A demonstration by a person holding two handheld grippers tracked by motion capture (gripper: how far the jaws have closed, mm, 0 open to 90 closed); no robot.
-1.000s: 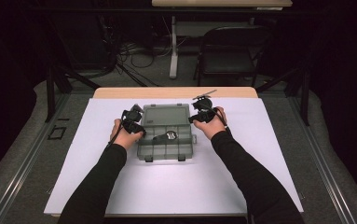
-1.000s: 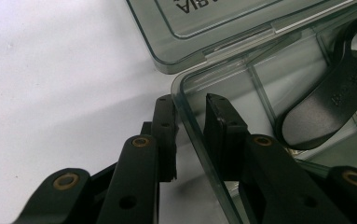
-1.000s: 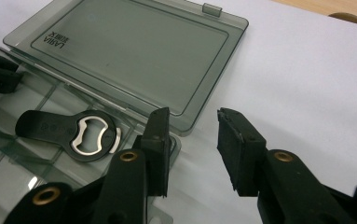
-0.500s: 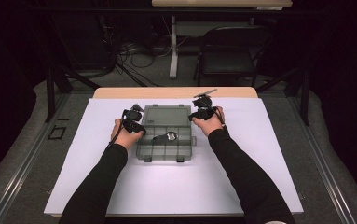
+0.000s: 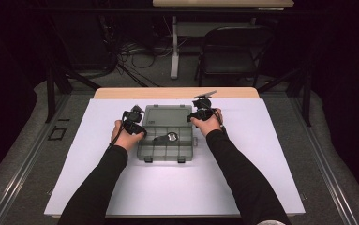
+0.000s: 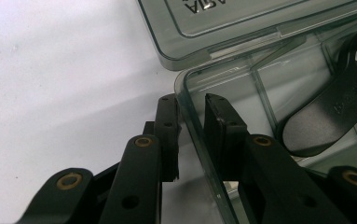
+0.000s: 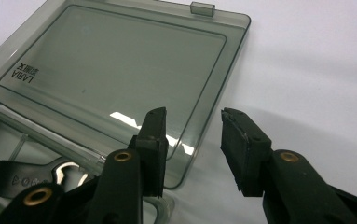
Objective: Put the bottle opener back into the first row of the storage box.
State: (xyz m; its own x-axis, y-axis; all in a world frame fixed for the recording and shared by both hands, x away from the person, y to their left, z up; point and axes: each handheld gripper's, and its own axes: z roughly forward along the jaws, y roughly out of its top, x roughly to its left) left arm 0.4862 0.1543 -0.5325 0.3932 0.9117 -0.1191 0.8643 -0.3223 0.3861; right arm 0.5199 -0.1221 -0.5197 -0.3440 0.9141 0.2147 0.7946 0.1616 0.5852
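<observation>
A translucent grey compartment box [image 5: 164,149] lies open at the table's middle, its lid [image 5: 168,115] flat on the far side. A black flat tool [image 5: 164,138] with a silver ring lies in one compartment. My left gripper [image 5: 137,124] is at the box's left side. In the left gripper view, my left gripper [image 6: 190,100] has one jaw outside and one inside the box wall [image 6: 192,135], shut on it, and the tool [image 6: 330,112] lies beyond. My right gripper [image 5: 199,114] is at the lid's right edge. In the right gripper view, my right gripper [image 7: 192,121] is open astride the edge of the lid [image 7: 115,65].
A white sheet [image 5: 177,187] covers the wooden table [image 5: 177,92], with bare room in front of and beside the box. Beyond the table stand a black chair [image 5: 235,51], another table's leg [image 5: 174,47] and floor cables [image 5: 135,56].
My right gripper has shifted slightly toward the lid's edge. The left gripper and the box have stayed in place.
</observation>
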